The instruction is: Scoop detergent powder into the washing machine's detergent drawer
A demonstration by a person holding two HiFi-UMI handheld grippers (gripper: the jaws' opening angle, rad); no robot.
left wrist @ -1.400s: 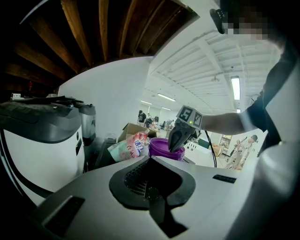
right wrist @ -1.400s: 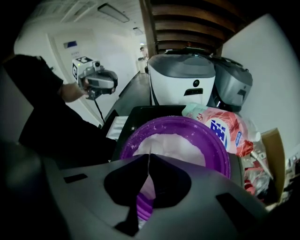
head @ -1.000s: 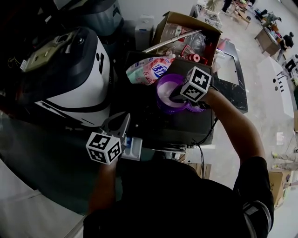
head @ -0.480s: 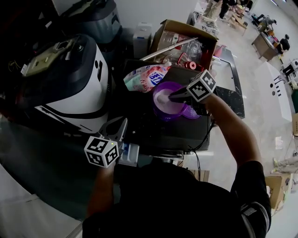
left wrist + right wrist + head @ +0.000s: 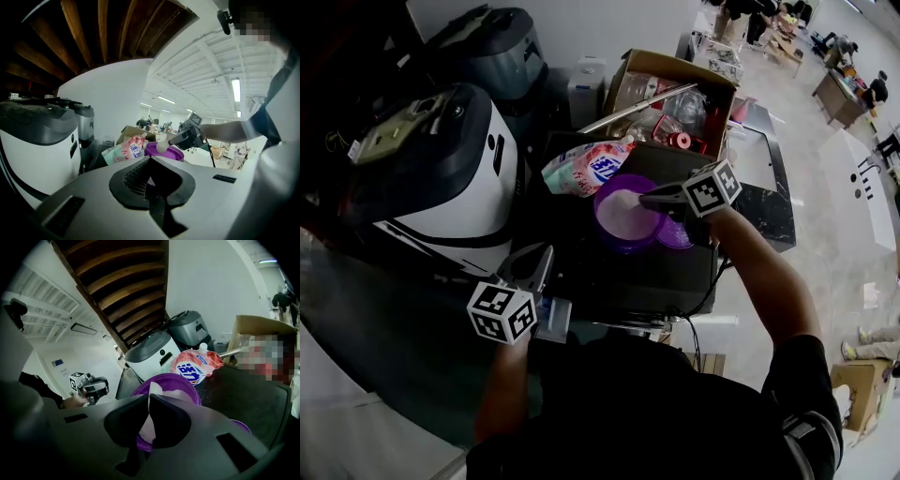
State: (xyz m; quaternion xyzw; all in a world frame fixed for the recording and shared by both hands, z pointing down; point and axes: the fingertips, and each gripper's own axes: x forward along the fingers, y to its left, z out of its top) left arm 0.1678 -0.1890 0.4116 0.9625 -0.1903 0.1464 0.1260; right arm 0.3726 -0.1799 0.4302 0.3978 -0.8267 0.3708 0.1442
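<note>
A purple tub [image 5: 614,230] of white detergent powder stands on the dark washing machine top [image 5: 609,272]. My right gripper [image 5: 649,199] hovers over the tub's right side, shut on a white scoop [image 5: 624,199] that carries a heap of powder. In the left gripper view the scoop [image 5: 161,147] sits just above the tub rim [image 5: 177,152]. In the right gripper view the scoop handle runs between the jaws [image 5: 147,416] over the tub [image 5: 183,383]. My left gripper [image 5: 544,258] is shut and empty, beside the pale blue detergent drawer [image 5: 558,317] at the machine's front edge.
A pink and white detergent pouch [image 5: 581,169] lies just behind the tub. The purple lid [image 5: 677,234] lies to the tub's right. A white and black appliance [image 5: 441,159] stands at the left. An open cardboard box [image 5: 675,80] of items stands behind.
My right gripper has risen out of the tub with the scoop full of powder. The left gripper has hardly moved.
</note>
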